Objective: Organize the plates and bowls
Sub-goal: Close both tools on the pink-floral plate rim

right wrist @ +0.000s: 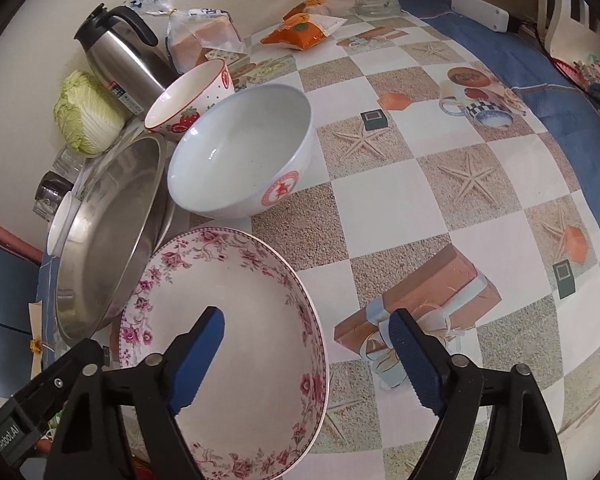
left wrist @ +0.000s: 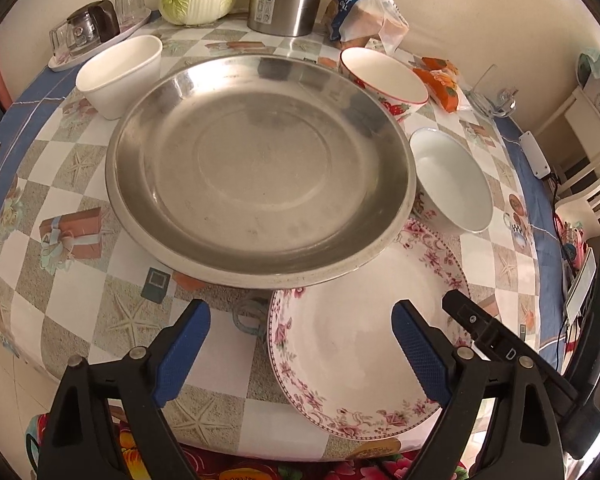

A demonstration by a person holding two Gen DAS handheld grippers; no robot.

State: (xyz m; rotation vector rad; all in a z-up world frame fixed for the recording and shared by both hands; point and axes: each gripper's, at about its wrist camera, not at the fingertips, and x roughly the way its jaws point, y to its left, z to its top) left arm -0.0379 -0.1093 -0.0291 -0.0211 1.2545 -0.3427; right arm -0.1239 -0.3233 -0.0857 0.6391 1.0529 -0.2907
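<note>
Floral plate (right wrist: 236, 320), near the table's front edge with the steel pan (left wrist: 260, 168) overlapping its far rim, looks rigid, glazed, slippery and breakable (chips easily). Both the left gripper (left wrist: 300, 344) and right gripper (right wrist: 306, 354) straddle its rim, jaws wide, gripping nothing; that thin rim is the handhold.

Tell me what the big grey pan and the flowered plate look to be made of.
Big grey pan: likely stainless steel, brushed and dull-shiny, with blurred reflections and faint concentric rings in its base.
Flowered plate: probably glazed ceramic or porcelain, though melamine is possible; glossy white with soft highlights and a printed pink floral rim.
</note>
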